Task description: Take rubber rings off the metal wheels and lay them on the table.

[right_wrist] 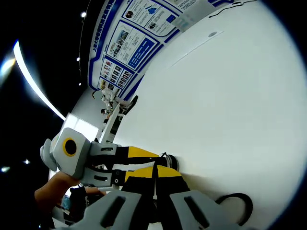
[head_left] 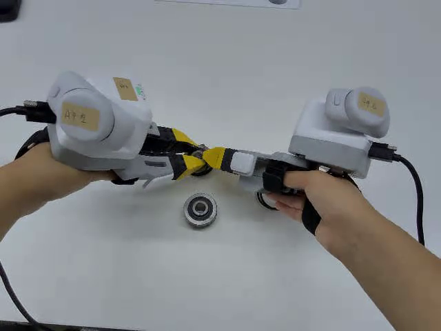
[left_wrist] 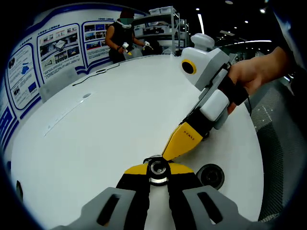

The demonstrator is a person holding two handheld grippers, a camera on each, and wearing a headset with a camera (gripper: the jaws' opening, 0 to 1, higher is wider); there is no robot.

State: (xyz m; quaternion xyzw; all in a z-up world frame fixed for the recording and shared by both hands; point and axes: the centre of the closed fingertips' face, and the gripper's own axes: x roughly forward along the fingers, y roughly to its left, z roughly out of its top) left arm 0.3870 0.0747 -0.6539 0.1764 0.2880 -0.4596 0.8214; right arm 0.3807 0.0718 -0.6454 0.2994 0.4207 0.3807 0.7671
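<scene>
Squarely between the yellow tips of the left hand-held gripper (left_wrist: pixel 157 167) sits a metal wheel (left_wrist: pixel 158 174), clamped over the white tabletop (head_left: pixel 227 62). The right hand-held gripper (head_left: pixel 219 158), jaws pressed together, touches the wheel's rim from the opposite side. A second wheel (head_left: pixel 200 209) lies flat on the tabletop, just beside both grippers.

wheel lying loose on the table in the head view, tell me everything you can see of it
The loose wheel is a small round disc lying flat on the white table, face up. A dark outer band that looks like rubber surrounds a shiny metal-looking body with a dark centre hole. It sits nearer the person than the left tool and right tool, apart from both; only the table touches it.
</scene>
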